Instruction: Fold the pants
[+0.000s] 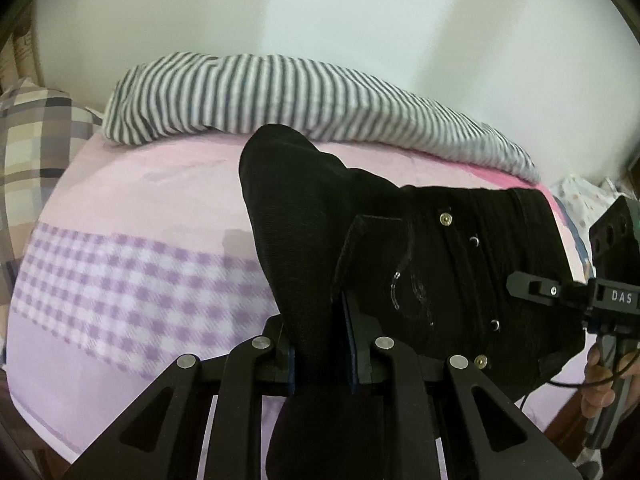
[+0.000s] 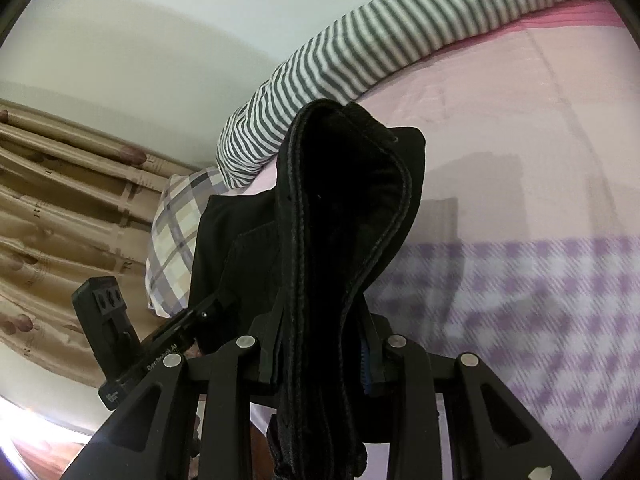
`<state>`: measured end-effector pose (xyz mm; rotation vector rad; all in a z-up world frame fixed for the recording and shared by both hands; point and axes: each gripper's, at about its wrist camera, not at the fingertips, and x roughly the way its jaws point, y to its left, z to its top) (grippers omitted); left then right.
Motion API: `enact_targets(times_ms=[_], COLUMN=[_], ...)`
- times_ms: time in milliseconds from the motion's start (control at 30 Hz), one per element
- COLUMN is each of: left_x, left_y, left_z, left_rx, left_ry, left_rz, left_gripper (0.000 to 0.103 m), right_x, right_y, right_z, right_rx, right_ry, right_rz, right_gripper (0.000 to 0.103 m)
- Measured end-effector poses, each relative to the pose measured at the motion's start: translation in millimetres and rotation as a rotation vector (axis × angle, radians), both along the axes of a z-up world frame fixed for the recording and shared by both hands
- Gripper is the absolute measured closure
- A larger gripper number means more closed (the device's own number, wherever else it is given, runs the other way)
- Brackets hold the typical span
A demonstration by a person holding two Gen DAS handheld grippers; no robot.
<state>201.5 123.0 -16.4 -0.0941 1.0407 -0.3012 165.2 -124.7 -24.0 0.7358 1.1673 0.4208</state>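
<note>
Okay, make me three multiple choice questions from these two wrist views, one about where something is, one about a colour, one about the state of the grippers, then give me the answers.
1. Where does the striped bedding lie?
A. along the far edge of the bed, by the wall
B. on the floor
C. inside a basket

2. What colour are the pants?
A. white
B. black
C. red

3. What is the state of the left gripper and the right gripper?
A. both open and empty
B. only the left holds cloth
C. each shut on the pants

Answers:
1. A, the bedding stretches along the bed's far side under the pale wall.
2. B, the cloth is black against the pink sheet.
3. C, black fabric is pinched between each pair of fingers.
</note>
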Motion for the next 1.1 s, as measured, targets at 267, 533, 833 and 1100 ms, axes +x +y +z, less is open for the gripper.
enact_targets(times_ms=[267, 533, 833, 1100], left_x=[46.4, 82.2, 94.5, 87.6], left_y=[26.4, 49.1, 58.4, 59.3], left_z=[-15.8, -37.5, -71.9, -77.5], left_rx=[0.047, 0.044, 0.096, 0.136], left_ry=[0.006, 0.021, 0.052, 0.04], left_rz=[0.045, 0.086, 0.094, 0.108], left_gripper=[0.085, 0.085, 0.067, 0.055], right_x=[48.8, 89.2, 97.2, 86.4], right_y=[30.5, 50.5, 46.6, 47.7], right_z=[-25.2, -49.3, -73.6, -68.7], right_rx=[0.019, 0.007, -0.076, -0.219], right_ry=[0.031, 0.055, 0.073, 0.037], right_rz=[0.021, 0.041, 0.029, 0.022], right_gripper=[0.076, 0.076, 0.072, 0.057])
